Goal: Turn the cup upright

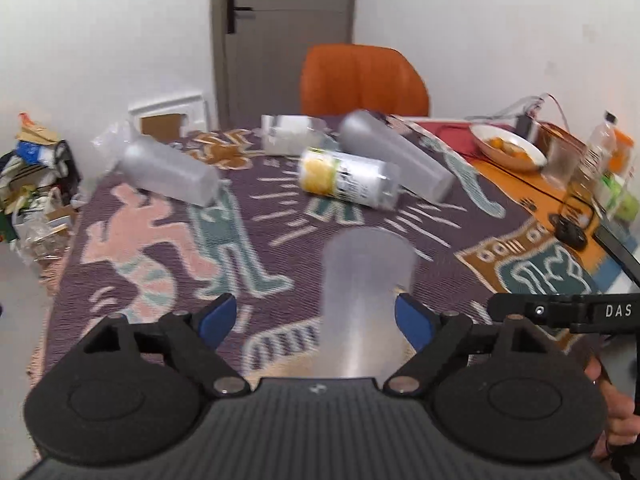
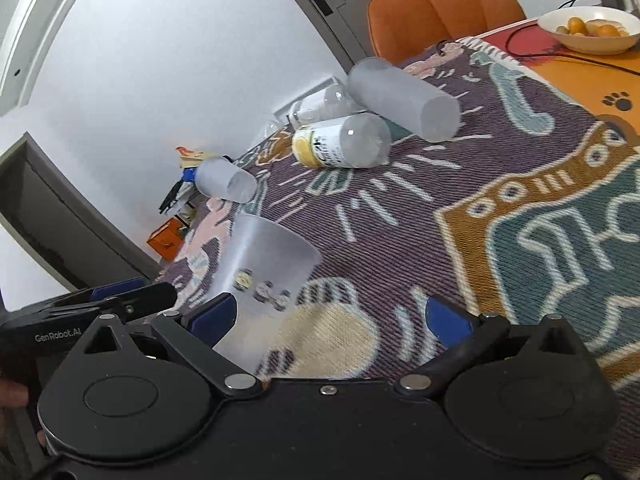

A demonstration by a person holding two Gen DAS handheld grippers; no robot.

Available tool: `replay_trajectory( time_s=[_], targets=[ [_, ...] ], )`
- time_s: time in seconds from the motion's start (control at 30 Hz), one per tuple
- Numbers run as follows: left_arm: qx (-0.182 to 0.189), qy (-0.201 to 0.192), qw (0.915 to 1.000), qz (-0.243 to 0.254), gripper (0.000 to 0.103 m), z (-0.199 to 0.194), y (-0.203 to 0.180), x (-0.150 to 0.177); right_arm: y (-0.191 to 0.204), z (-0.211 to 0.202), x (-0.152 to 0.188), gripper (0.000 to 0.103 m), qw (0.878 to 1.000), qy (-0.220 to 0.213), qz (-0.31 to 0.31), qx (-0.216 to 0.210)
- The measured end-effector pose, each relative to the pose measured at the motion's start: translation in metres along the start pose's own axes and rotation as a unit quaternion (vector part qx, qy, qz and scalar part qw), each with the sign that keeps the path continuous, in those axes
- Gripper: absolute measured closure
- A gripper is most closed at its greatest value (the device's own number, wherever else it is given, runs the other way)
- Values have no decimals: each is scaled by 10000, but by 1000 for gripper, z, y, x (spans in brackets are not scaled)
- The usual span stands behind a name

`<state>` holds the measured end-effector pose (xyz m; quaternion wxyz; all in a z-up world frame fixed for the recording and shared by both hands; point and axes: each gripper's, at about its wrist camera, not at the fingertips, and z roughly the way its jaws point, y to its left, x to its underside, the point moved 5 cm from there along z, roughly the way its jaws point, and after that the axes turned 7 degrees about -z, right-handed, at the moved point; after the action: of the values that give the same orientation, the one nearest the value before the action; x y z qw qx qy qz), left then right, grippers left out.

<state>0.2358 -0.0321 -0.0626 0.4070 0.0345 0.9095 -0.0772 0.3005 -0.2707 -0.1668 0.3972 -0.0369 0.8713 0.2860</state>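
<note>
The frosted translucent plastic cup [image 1: 366,300] stands near the patterned rug-covered table's [image 1: 280,216] front edge, seemingly mouth up. The left gripper [image 1: 316,316] straddles it, jaws apart; withdraw straight to avoid tipping. The right gripper [image 2: 336,320] is spread, empty.

Cup [image 1: 366,280] stands on tabletop [image 1: 168,240] between left tool [image 1: 314,316] fingers. Behind it three cups lie sideways; bowl [image 1: 508,147] far right, chair [image 1: 362,80] behind tabletop.
</note>
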Motion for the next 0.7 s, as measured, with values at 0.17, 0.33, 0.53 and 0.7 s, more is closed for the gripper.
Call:
replay_trajectory(
  time_s=[0.17, 0.33, 0.53, 0.7],
  targets=[
    [-208, -66, 9993, -313, 17, -4, 27, -5, 17, 15, -7, 0, 9997, 111, 57, -224],
    [-351, -195, 9981, -471, 15, -8, 48, -8, 26, 30, -14, 0, 9982, 249, 355, -415],
    [-503, -312, 9951, -790, 9, -9, 77, -8, 30, 55, -22, 0, 9950, 427, 799, -427],
    [-597, -336, 9910, -1146, 7, -8, 105, -9, 36, 79, -25, 0, 9913, 615, 1084, -417]
  ],
)
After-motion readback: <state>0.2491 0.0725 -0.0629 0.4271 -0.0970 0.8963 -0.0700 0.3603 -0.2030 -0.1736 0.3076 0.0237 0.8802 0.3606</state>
